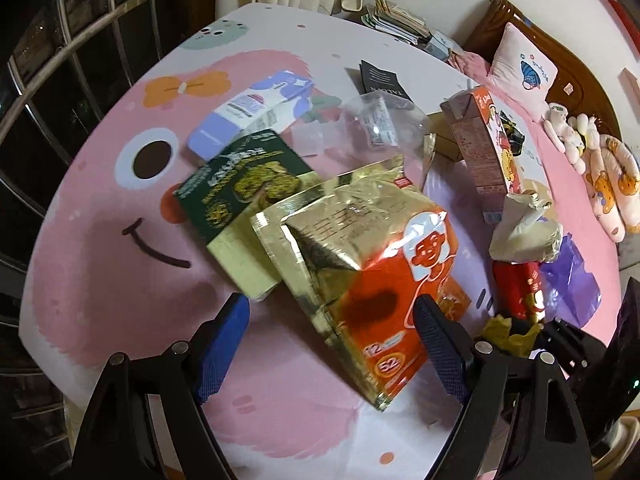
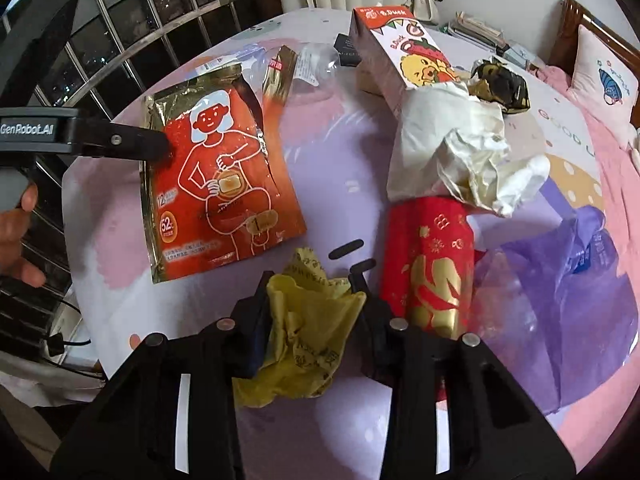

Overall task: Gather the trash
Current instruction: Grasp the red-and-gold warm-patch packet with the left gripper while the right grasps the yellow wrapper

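Yellow crumpled bag [image 2: 308, 344] is pinched in the right claw [image 2: 316, 300]; the left claw [image 1: 332, 320], wide open, straddles the orange heat-patch pouch [image 1: 384, 280], needing closure next.

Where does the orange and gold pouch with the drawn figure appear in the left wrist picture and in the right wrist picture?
Left wrist view: the orange and gold pouch lies low in the centre, between the open fingers of the left gripper.
Right wrist view: the same pouch is at upper left, with the left gripper's finger against its left edge.
Shared landmark: the red and gold tube, right of the pouch in both.
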